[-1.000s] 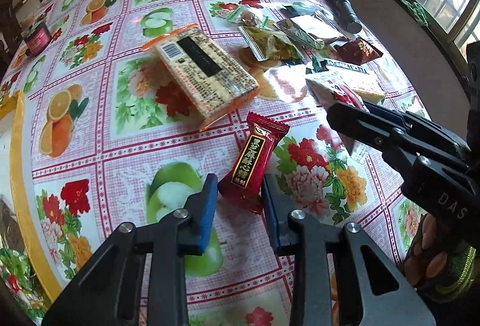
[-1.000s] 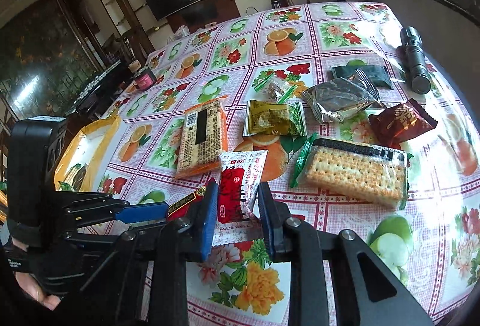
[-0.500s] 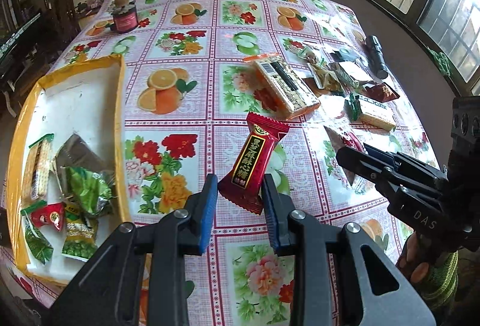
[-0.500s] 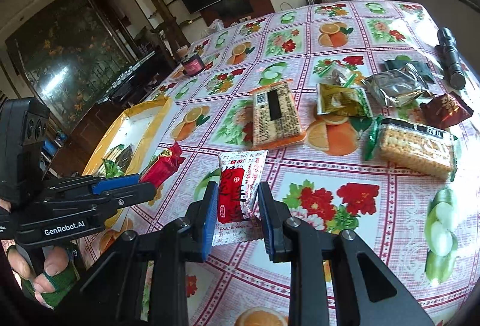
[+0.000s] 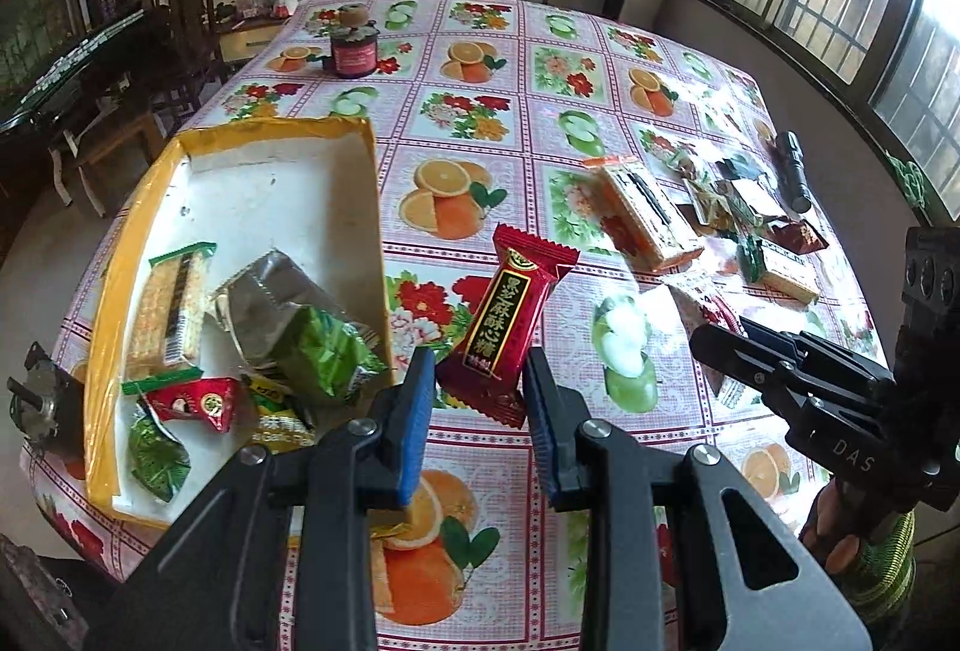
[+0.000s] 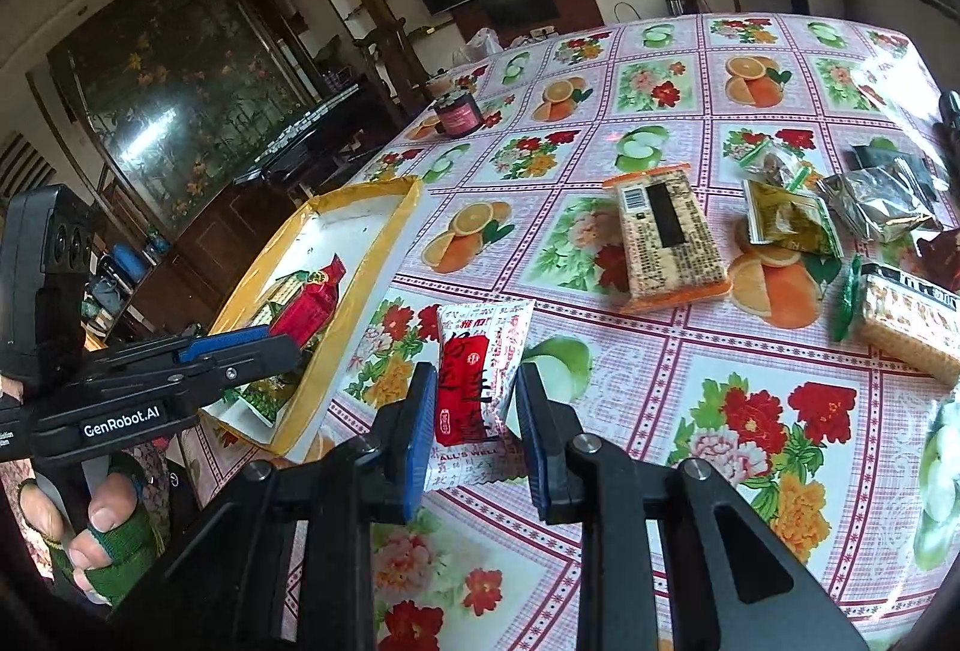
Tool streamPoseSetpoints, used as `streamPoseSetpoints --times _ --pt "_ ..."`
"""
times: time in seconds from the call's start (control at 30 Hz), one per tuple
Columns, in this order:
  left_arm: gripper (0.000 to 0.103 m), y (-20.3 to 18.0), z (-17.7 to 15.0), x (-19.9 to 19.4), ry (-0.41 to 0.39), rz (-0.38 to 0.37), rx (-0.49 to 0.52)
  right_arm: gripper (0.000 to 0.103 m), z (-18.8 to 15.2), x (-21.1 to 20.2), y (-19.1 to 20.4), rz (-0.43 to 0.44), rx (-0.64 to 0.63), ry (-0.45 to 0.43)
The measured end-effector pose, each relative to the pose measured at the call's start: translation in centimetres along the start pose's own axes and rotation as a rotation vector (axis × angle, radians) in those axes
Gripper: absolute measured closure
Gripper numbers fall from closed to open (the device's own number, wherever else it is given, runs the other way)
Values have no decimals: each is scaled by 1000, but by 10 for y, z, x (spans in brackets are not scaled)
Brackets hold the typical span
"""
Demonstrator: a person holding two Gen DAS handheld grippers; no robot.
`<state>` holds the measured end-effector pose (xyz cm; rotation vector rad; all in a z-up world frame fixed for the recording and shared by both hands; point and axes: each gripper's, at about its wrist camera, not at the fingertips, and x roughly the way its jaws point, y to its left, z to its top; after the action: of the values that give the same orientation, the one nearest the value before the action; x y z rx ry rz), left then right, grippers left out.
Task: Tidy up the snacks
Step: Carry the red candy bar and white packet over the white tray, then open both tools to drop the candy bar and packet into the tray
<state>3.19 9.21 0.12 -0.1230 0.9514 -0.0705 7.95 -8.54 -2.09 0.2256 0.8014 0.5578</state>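
My left gripper [image 5: 477, 381] is shut on a dark red candy packet [image 5: 510, 321] with gold writing, held in the air just right of the yellow-rimmed white tray [image 5: 366, 183]. The tray holds several snack packets [image 5: 300, 333]. My right gripper [image 6: 471, 399] is shut on a white and red snack packet [image 6: 480, 369] above the flowered tablecloth. In the right wrist view the left gripper [image 6: 240, 345] and its red packet [image 6: 306, 309] hang over the tray [image 6: 360, 189].
Loose snacks lie to the right: an orange-edged cracker pack [image 6: 666, 231], a green packet [image 6: 786, 219], a silver bag [image 6: 882, 201] and a biscuit pack [image 6: 906, 321]. A dark flashlight [image 5: 792, 171] lies near the window side. A red jar [image 5: 354, 51] stands at the table's far end.
Both grippers have carried their packets leftward toward the tray. The tray now fills the left of the left wrist view, and the loose snack pile has receded to the right.
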Motion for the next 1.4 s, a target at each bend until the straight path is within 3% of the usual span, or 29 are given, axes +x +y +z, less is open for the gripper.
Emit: streamPoseSetpoints --times 0.6,1.1,1.4 --pt "72 91 0 -19 -52 135 -168 77 27 55 67 113 -125 61" --pt "71 121 7 1 -26 155 -218 77 61 110 117 174 -194 96" --pt "71 135 38 28 -5 175 -238 77 74 159 126 157 -206 155"
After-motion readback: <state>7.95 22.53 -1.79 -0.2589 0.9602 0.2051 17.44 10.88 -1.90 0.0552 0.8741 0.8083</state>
